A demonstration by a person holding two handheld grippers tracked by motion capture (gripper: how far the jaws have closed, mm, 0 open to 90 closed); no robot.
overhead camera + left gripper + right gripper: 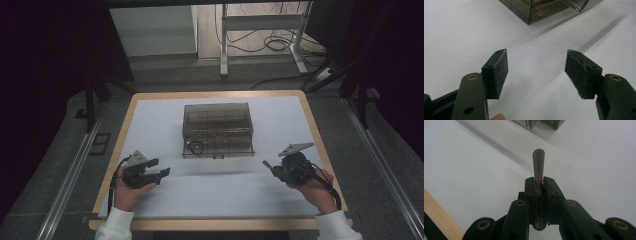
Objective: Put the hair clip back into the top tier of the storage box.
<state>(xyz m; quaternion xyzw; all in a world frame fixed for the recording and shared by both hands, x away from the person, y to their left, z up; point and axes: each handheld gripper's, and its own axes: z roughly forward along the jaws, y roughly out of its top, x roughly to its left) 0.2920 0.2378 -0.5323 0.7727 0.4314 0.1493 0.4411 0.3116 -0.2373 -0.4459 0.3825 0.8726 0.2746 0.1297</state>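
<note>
We have the right gripper (538,182) clamped on a thin slotted metal strip (538,162), tip sticking out past the pads so it can be fed somewhere. It's probably a clip; hard to tell at this angle. The left gripper (536,71) sits wide and empty, resting on the table (150,115), free to steady the smoky drawer box (217,125) mid-table, well ahead of both.

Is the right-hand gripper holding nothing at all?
No: the right gripper is clamped on a thin flat metal strip that sticks out past its jaws.
</note>
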